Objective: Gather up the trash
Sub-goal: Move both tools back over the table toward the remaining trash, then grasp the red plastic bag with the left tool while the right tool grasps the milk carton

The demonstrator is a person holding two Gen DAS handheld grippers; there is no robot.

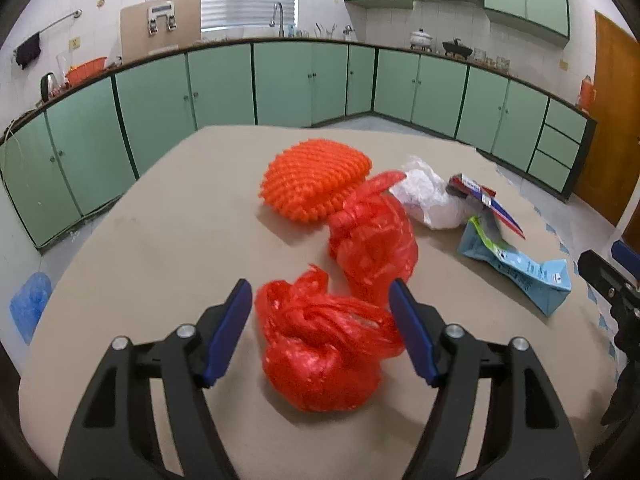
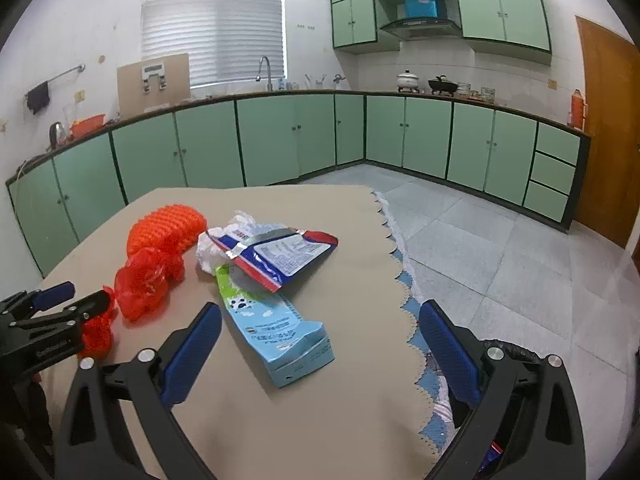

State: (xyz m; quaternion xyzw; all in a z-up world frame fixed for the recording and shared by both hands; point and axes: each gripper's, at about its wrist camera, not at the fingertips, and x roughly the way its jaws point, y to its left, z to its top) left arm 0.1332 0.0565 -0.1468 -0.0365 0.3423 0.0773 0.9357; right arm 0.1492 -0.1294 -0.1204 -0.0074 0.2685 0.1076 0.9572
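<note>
A crumpled red plastic bag (image 1: 320, 352) lies on the tan table (image 1: 160, 240) between the blue pads of my left gripper (image 1: 319, 286). The right pad touches the bag's edge, the left pad stands clear, so the gripper is open. In the right wrist view the same bag (image 2: 96, 332) shows partly behind the left gripper (image 2: 78, 300). My right gripper (image 2: 320, 310) is wide open over a flattened light-blue carton (image 2: 280, 332), holding nothing. A second red bag (image 1: 372, 236), an orange spiky foam net (image 1: 316, 180), white crumpled plastic (image 1: 428, 196) and a red-blue wrapper (image 2: 280, 256) lie beyond.
The table's scalloped cloth edge (image 2: 404, 300) runs just right of the carton. A black-lined bin (image 2: 508, 350) sits below that edge, under the right gripper. A blue bag (image 1: 30, 304) lies on the floor at left. Green kitchen cabinets (image 1: 280, 80) stand behind.
</note>
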